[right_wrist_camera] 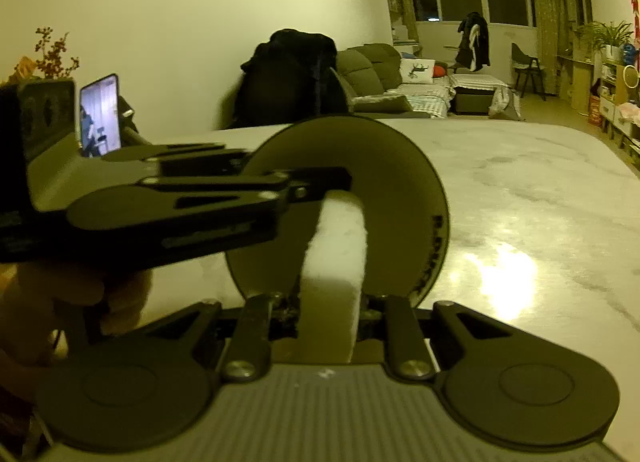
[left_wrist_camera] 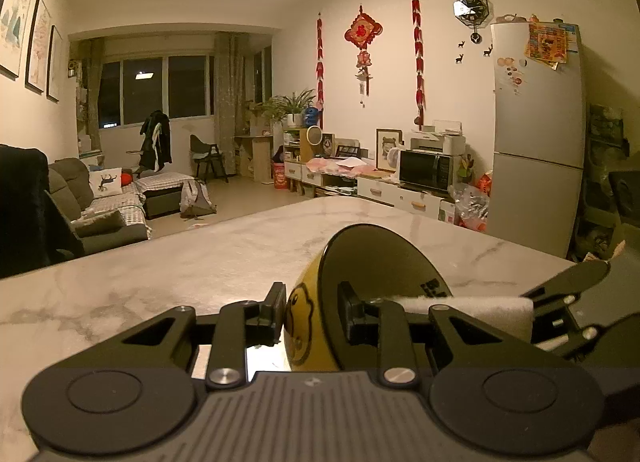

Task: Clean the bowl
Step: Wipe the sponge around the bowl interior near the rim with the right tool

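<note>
A yellow bowl (left_wrist_camera: 304,326) with a dark inside (right_wrist_camera: 384,166) is held tipped on its side above the marble table (left_wrist_camera: 160,282). My left gripper (left_wrist_camera: 312,304) is shut on the bowl's rim, one finger outside the wall and one inside. My right gripper (right_wrist_camera: 330,302) is shut on a white sponge (right_wrist_camera: 336,254), whose far end reaches into the bowl's dark inside. In the left wrist view the sponge (left_wrist_camera: 480,308) comes in from the right with the right gripper (left_wrist_camera: 560,314) behind it. In the right wrist view the left gripper (right_wrist_camera: 320,186) enters from the left.
A lit phone (right_wrist_camera: 100,114) stands at the left beside the person's hand (right_wrist_camera: 60,302). A chair draped in a black coat (right_wrist_camera: 292,82) sits behind the table's far edge. A grey fridge (left_wrist_camera: 536,122) and a low cabinet with a microwave (left_wrist_camera: 426,170) line the wall.
</note>
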A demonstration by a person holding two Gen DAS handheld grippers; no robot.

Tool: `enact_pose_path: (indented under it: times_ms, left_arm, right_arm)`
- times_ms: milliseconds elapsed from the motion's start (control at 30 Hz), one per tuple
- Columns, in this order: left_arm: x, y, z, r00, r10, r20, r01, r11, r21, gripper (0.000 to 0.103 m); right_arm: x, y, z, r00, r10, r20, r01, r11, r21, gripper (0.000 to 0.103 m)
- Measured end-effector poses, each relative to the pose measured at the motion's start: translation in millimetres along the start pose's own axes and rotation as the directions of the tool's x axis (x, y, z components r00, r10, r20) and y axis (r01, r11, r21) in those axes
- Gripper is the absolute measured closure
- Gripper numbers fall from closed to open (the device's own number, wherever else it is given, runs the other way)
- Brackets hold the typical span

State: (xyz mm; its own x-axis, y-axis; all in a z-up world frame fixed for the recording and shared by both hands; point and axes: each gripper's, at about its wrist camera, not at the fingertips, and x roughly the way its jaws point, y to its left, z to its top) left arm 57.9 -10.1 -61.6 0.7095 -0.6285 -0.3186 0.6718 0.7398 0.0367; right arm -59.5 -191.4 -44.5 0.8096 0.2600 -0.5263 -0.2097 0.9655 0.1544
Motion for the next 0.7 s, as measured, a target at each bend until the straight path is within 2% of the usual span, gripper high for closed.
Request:
enact_pose_path:
  times_ms: [133,333,533,700]
  left_arm:
    - [1.0,-2.8,-0.1,1.0,-0.007,-0.004,0.007,1.0,0.013,0.072]
    - [1.9,-1.4,-0.1,1.0,-0.006,0.001,0.006,1.0,0.014,0.072]
    - [4.5,0.7,0.5,1.0,-0.004,0.004,0.004,1.0,0.014,0.072]
    - [6.2,4.3,1.6,1.0,0.002,0.0,-0.002,1.0,-0.006,0.074]
  right_arm:
    - [-1.7,-8.6,4.1,0.997,-0.07,0.018,0.07,0.998,-0.003,0.084]
    - [-3.4,-11.3,11.5,0.993,-0.109,0.037,0.11,0.994,-0.008,0.084]
    - [4.0,2.2,1.0,0.998,-0.057,-0.004,0.057,0.998,-0.026,0.083]
    - [-0.5,13.6,-1.9,1.0,-0.018,-0.002,0.018,0.999,-0.038,0.082]
